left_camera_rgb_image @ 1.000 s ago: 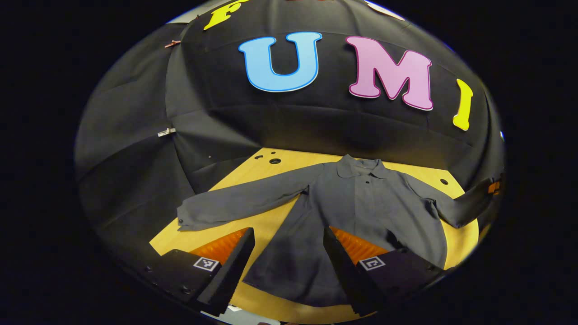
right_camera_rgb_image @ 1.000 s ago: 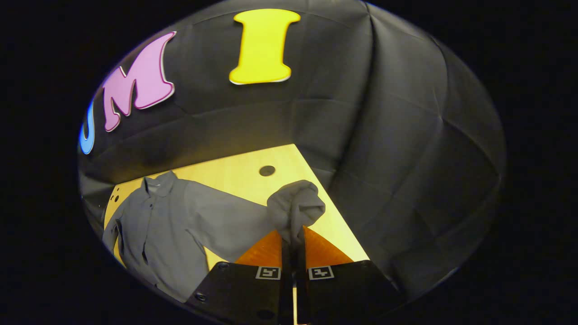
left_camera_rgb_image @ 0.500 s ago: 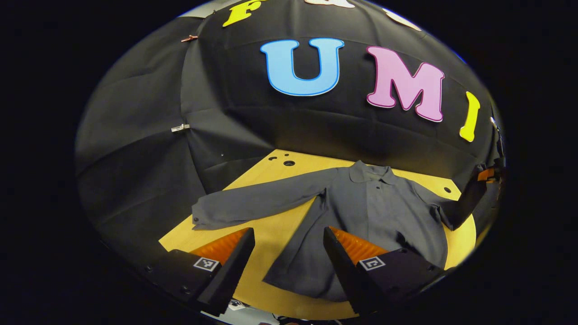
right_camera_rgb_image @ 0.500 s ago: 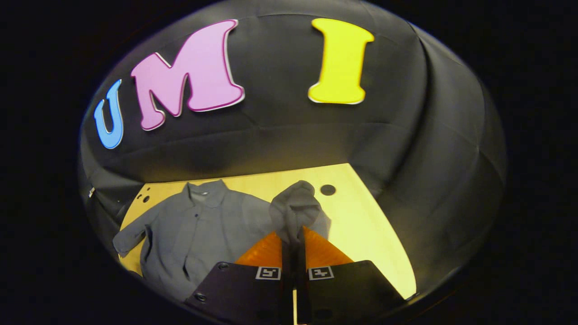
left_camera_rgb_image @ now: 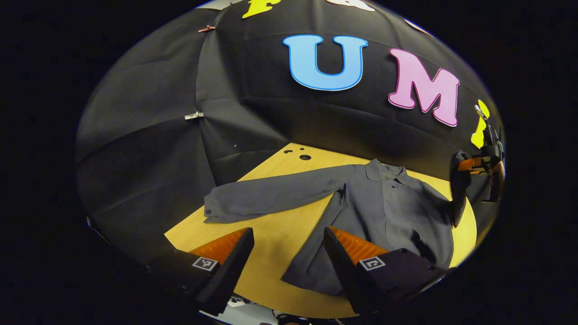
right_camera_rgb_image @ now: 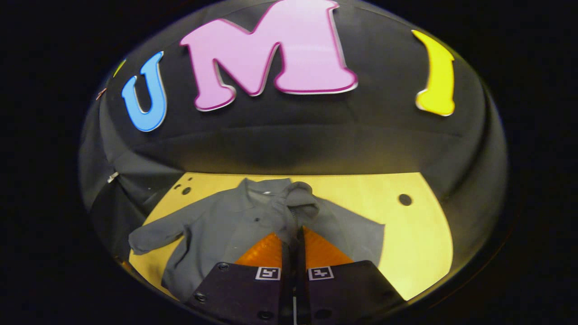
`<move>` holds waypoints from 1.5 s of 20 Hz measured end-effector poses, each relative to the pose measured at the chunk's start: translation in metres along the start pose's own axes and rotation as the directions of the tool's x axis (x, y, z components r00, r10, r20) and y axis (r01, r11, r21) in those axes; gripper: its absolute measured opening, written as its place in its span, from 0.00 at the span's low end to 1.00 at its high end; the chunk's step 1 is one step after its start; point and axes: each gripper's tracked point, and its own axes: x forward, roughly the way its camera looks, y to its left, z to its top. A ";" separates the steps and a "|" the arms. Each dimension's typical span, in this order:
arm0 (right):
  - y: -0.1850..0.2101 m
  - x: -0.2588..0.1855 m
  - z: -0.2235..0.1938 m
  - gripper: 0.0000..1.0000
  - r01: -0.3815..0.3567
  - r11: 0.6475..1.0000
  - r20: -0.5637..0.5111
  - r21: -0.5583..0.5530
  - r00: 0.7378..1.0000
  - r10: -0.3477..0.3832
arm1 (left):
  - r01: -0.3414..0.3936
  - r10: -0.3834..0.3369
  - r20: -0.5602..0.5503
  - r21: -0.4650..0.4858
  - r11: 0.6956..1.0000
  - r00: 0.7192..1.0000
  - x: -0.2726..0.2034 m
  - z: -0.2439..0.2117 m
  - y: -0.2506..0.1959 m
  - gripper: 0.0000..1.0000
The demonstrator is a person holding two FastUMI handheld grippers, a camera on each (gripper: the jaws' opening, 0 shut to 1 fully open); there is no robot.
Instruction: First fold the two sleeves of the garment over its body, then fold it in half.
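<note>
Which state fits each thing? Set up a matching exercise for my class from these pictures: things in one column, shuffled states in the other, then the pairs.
Things:
1. left gripper
2. right gripper
3. far sleeve
4. table

States:
A. lies flat, stretched out
B. open, holding nothing
C. bare wood with round holes
D. shut on a lifted sleeve

Pairs: 1-B, 2-D, 3-A, 4-C

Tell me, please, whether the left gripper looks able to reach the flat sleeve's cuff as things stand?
Probably yes: the left gripper is open and holds nothing, and the cuff lies flat on the bare wooden table with nothing between them.
</note>
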 end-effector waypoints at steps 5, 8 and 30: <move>0.074 0.043 -0.040 0.07 -0.078 0.993 -0.071 -0.087 0.995 0.072 | -0.002 0.003 0.011 -0.028 1.000 1.000 0.015 -0.005 0.015 0.98; 0.123 0.060 -0.072 0.07 -0.154 0.986 -0.128 -0.065 0.981 0.145 | -0.025 0.025 -0.002 -0.060 0.998 1.000 0.026 -0.017 0.034 0.98; 0.182 0.048 -0.092 0.99 -0.050 0.990 -0.054 0.130 0.997 0.057 | -0.200 0.200 -0.012 -0.156 0.967 0.980 0.128 -0.005 0.185 0.96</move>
